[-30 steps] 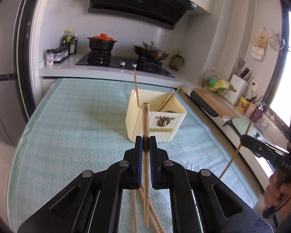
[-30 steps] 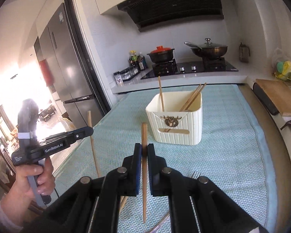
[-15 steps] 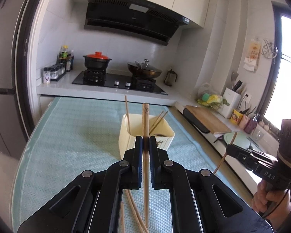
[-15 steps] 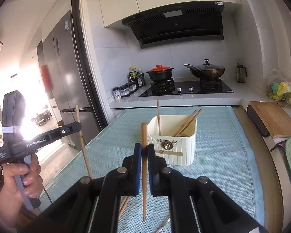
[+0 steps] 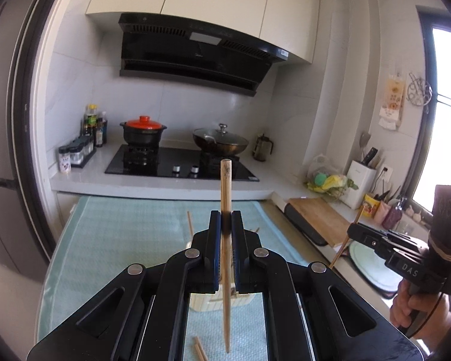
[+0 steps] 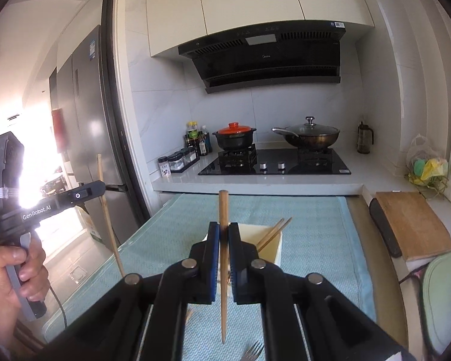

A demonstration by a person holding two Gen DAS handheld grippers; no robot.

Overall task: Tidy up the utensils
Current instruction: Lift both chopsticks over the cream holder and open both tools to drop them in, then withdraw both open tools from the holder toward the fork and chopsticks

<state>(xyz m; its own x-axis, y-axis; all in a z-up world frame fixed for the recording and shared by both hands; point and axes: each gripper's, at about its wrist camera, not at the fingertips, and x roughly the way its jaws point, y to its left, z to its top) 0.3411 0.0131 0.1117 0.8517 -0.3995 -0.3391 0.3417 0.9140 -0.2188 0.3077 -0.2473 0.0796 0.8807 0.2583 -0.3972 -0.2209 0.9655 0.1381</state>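
Your left gripper [image 5: 225, 222] pinches one chopstick [image 5: 225, 186] upright, your right gripper [image 6: 224, 234] another [image 6: 223, 210] — both above the cream holder [image 6: 278, 248]. They're light, stiff, smooth sticks — likely to pivot, so grip near mid-length.

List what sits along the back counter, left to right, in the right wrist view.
Spice jars → sauce bottles → red-lidded pot → wok → dark jug → bag of greens
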